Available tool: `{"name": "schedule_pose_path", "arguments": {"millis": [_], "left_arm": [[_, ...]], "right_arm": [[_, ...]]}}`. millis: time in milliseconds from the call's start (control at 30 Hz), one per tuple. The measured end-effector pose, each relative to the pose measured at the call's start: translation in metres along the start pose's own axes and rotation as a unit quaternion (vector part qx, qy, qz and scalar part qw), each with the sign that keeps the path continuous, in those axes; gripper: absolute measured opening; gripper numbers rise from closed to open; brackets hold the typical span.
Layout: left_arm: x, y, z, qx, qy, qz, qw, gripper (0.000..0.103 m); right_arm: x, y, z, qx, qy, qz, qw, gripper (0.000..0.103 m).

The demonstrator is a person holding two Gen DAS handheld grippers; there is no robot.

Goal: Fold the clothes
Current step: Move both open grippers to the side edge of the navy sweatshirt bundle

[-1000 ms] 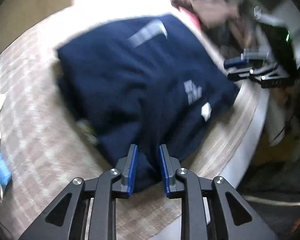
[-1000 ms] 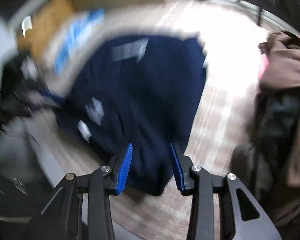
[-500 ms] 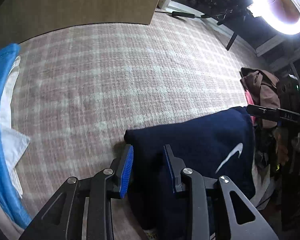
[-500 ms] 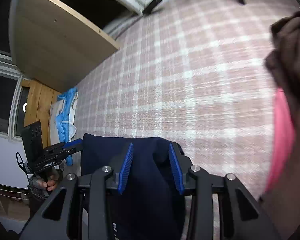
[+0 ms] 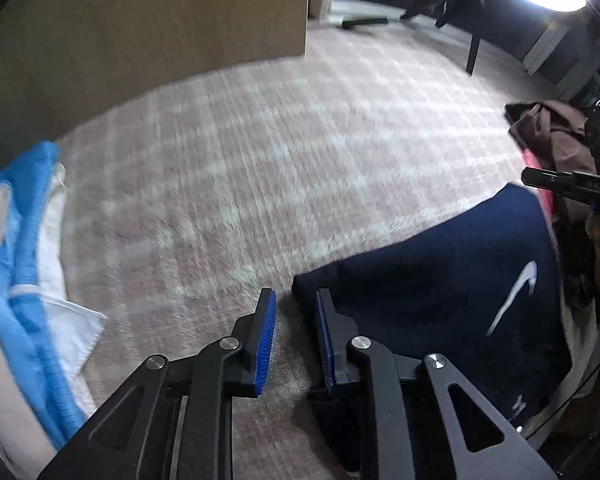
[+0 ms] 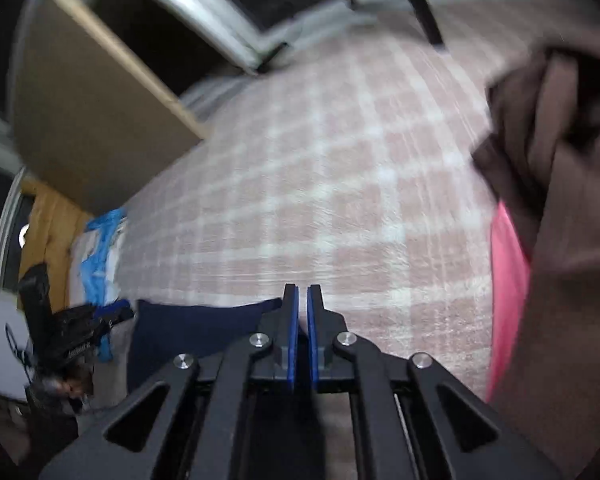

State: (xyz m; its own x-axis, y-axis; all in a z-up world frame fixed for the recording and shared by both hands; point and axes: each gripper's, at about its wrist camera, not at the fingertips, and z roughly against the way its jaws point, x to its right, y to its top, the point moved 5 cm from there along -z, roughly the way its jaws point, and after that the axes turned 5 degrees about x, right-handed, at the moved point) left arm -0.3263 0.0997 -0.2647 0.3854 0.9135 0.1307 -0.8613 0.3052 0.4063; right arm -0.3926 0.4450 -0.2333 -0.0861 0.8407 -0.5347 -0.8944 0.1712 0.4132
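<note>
One soft dark blue cloth top with a white swoosh [image 5: 440, 280] lies folded on the checked blanket [image 5: 260, 160], lower right of the left view. It looks floppy; grab a thick folded edge. Left tongs [image 5: 294, 336] gape, empty. Right tongs [image 6: 302, 336] are nearly closed, empty.

A pink-and-white checked blanket [image 5: 284, 168] covers the surface. On it lies a folded navy garment [image 5: 440, 284]; well to its left, at the blanket's edge, lies a blue-and-white garment [image 5: 28, 272]. Just beyond its right side, a brown garment [image 5: 552, 136] is heaped over something pink [image 6: 508, 280].
</note>
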Motion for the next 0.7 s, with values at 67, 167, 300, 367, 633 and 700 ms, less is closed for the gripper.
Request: {"name": "schedule_pose_path", "arguments": {"millis": [67, 167, 300, 367, 633, 700], "left_arm": [[0.01, 0.004, 0.007, 0.014, -0.014, -0.003, 0.9998, 0.02], [0.027, 0.01, 0.005, 0.023, -0.029, -0.035, 0.9987, 0.026], [0.023, 0.0, 0.001, 0.007, 0.035, -0.079, 0.9962, 0.022], [0.022, -0.006, 0.013, 0.014, 0.03, -0.074, 0.9967, 0.021], [0.073, -0.079, 0.04, 0.0, -0.102, -0.104, 0.9894, 0.029], [0.081, -0.101, 0.032, -0.02, -0.106, -0.113, 0.9877, 0.029]], "right_arm": [[-0.011, -0.001, 0.009, 0.007, 0.01, 0.021, 1.0, 0.008], [-0.041, -0.016, 0.0, 0.01, -0.014, 0.124, 0.992, 0.008], [-0.029, -0.038, -0.028, -0.029, -0.098, 0.174, 0.98, 0.003], [-0.023, -0.032, -0.003, -0.006, -0.09, 0.125, 0.988, 0.01], [-0.072, -0.128, 0.053, -0.014, -0.022, 0.18, 0.983, 0.01], [-0.076, -0.165, 0.047, -0.033, -0.023, 0.192, 0.981, 0.01]]}}
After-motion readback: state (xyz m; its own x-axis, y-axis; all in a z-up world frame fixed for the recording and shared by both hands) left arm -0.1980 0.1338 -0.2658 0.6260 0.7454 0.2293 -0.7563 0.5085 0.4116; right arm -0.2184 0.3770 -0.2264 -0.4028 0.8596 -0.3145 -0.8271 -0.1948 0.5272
